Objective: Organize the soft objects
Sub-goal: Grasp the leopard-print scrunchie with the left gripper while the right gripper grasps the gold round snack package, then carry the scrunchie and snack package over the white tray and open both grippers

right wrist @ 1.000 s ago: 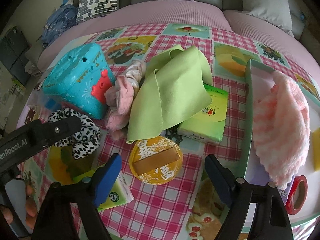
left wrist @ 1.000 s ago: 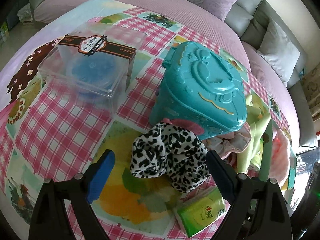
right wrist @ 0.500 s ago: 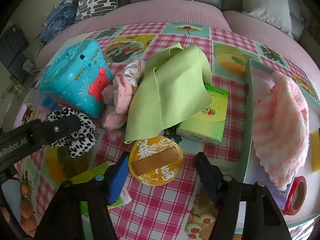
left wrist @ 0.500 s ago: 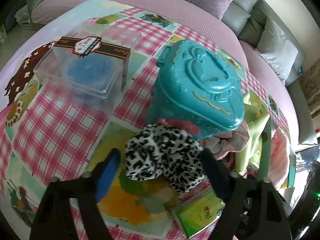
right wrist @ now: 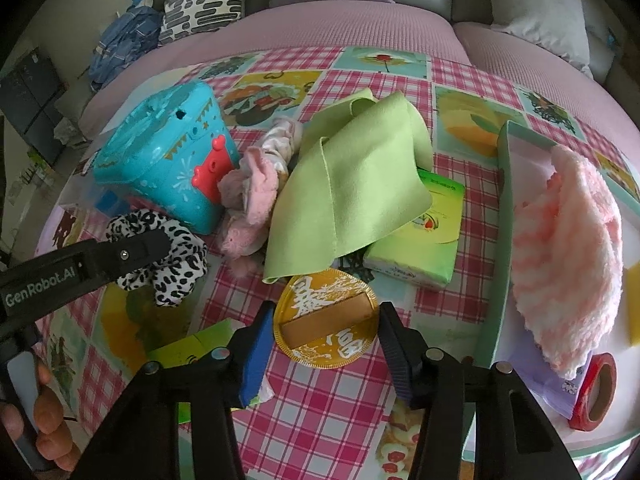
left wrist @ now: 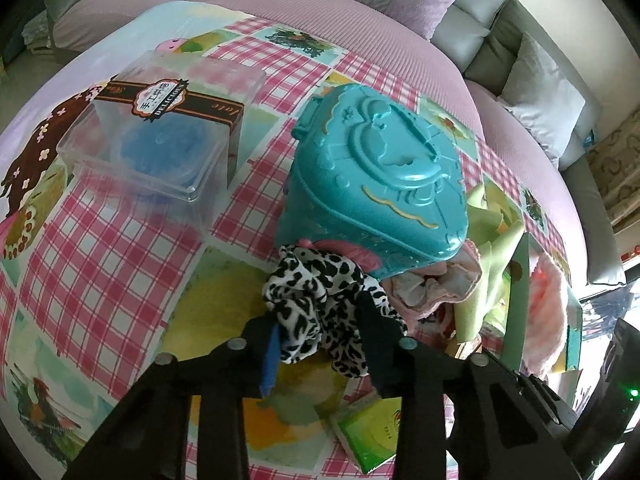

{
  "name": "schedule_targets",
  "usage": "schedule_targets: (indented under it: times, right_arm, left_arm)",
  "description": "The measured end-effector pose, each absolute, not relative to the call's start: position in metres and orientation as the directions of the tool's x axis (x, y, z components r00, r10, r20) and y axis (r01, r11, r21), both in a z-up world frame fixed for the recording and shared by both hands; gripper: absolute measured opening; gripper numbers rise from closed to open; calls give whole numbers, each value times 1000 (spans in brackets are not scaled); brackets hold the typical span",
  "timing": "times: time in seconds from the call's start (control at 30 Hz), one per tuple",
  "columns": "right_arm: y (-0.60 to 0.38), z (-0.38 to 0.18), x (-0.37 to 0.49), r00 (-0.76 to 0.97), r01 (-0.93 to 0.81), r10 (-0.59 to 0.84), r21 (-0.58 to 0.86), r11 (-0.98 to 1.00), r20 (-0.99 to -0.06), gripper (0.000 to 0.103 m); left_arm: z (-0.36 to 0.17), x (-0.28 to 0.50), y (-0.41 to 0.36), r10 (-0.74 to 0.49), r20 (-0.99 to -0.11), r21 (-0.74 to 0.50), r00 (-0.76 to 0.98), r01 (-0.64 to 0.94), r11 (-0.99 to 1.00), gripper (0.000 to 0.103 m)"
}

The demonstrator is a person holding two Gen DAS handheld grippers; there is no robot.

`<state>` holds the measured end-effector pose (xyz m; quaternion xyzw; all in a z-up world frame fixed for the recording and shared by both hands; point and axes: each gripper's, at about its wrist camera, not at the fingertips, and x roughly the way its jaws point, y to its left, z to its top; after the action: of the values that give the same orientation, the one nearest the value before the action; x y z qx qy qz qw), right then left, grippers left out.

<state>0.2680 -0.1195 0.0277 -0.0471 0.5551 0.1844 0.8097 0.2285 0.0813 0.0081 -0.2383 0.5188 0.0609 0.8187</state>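
Your left tool (left wrist: 320,340) has just been closing and pinches the leopard scrunchie (left wrist: 320,296) beside the teal box (left wrist: 376,184); your right tool (right wrist: 320,336), also narrowing, straddles the gold disc (right wrist: 326,320). Only the pink knit (right wrist: 568,248) lies in the tray (right wrist: 505,216); most sorting remains.

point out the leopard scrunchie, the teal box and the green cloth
leopard scrunchie (left wrist: 316,300), left wrist view, on its spotted folds
teal box (right wrist: 168,160), right wrist view, on its front wall
green cloth (right wrist: 356,188), right wrist view, on its middle

Left gripper (left wrist: 320,344) jaws closing; right gripper (right wrist: 324,344) too.
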Motion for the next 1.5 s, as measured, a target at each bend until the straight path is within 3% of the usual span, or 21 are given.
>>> schedule_targets:
  times: [0.5,0.87,1.17,1.5]
  right_arm:
    - [-136,51,257,369,-339,246,117,933,-896,54]
    - [-145,65,258,400,-324,268,138,936,-877,54]
    - [-173,91,255,460,-280,267,147,949,-847,54]
    - [-256,110,258,525,-76,168,150,986,-835,54]
  left_arm:
    - [18,221,88,-173,-858,-365,484,-336,868,21]
    - [47,200,72,-170,-826,-364,538,-277,889,17]
    - [93,192,40,-191,-758,-359,624,-155,920,17]
    - [114,205,-42,-225,-738,-255,636,46,966,17]
